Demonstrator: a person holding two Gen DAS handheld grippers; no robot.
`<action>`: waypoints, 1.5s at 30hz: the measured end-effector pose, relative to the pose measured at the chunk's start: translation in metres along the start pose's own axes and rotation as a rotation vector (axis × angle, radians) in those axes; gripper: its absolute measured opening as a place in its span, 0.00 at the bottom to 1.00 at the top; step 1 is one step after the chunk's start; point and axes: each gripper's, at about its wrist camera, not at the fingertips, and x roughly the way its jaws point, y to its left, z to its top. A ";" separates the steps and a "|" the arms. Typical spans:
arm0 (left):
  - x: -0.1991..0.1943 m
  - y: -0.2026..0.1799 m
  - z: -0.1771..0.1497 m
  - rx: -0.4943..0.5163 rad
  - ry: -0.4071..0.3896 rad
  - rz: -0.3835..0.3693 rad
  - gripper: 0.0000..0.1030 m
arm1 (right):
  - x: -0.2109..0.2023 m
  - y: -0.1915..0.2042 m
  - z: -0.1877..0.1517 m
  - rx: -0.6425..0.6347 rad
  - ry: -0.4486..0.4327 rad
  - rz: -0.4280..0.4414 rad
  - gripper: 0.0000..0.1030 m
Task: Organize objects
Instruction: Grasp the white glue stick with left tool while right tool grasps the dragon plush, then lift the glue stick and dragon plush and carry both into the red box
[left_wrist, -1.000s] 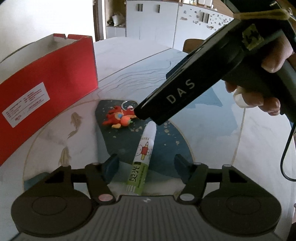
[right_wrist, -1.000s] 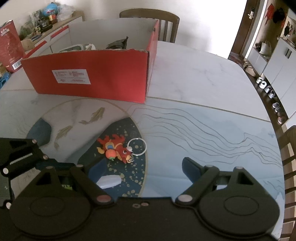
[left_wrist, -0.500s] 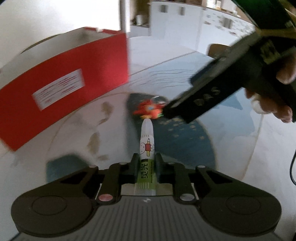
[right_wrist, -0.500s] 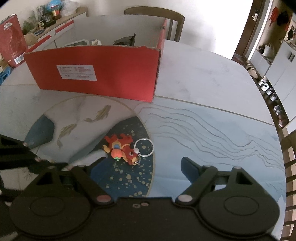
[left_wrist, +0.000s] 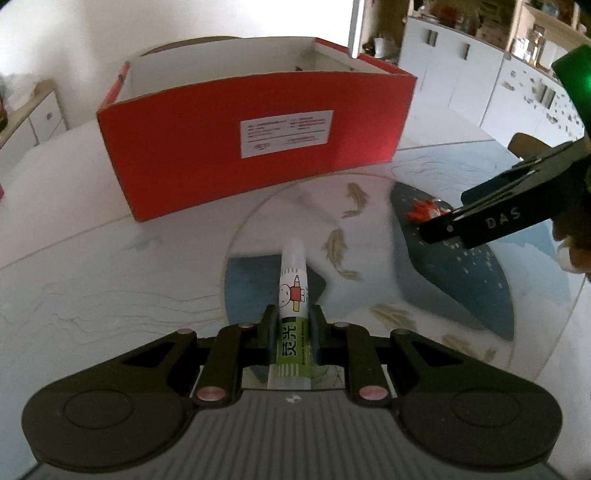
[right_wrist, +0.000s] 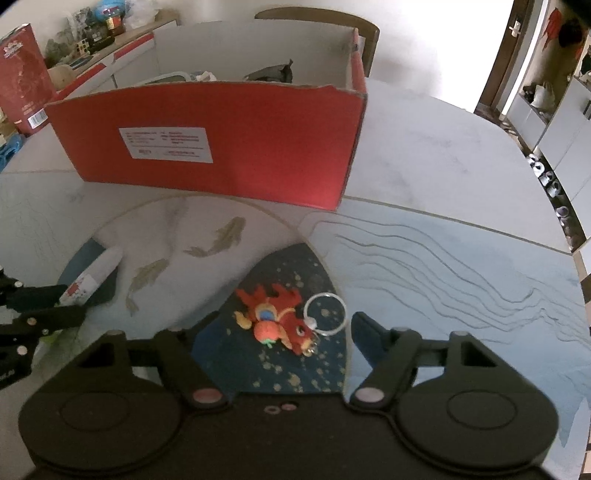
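My left gripper (left_wrist: 292, 317) is shut on a white and green glue stick (left_wrist: 293, 291) and holds it above the table, pointing at the red cardboard box (left_wrist: 255, 147). The glue stick also shows at the left of the right wrist view (right_wrist: 92, 275). My right gripper (right_wrist: 284, 321) is open and hovers over a red dragon keychain (right_wrist: 275, 321) with a metal ring (right_wrist: 325, 314), which lies between its fingers on the dark blue patch. The box (right_wrist: 221, 147) stands behind it and holds several items. The right gripper appears at the right of the left wrist view (left_wrist: 509, 206).
The round table (right_wrist: 443, 177) has a painted fish and wave pattern. A chair (right_wrist: 317, 18) stands behind the box. White cabinets (left_wrist: 461, 55) line the far wall. A red bag (right_wrist: 22, 92) and clutter sit on a sideboard at the left.
My left gripper closed on the glue stick, lifted it and turned left to face the box. My right gripper moved closer over the dragon keychain and stays open.
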 end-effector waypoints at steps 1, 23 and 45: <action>0.000 -0.001 0.000 0.004 0.001 0.002 0.16 | 0.002 0.000 0.001 0.005 0.002 0.001 0.67; 0.002 -0.005 -0.001 0.015 -0.009 0.002 0.17 | 0.000 0.009 0.000 -0.001 -0.005 0.004 0.42; -0.044 0.013 0.020 -0.123 -0.064 -0.117 0.16 | -0.079 0.014 0.018 0.064 -0.133 0.118 0.39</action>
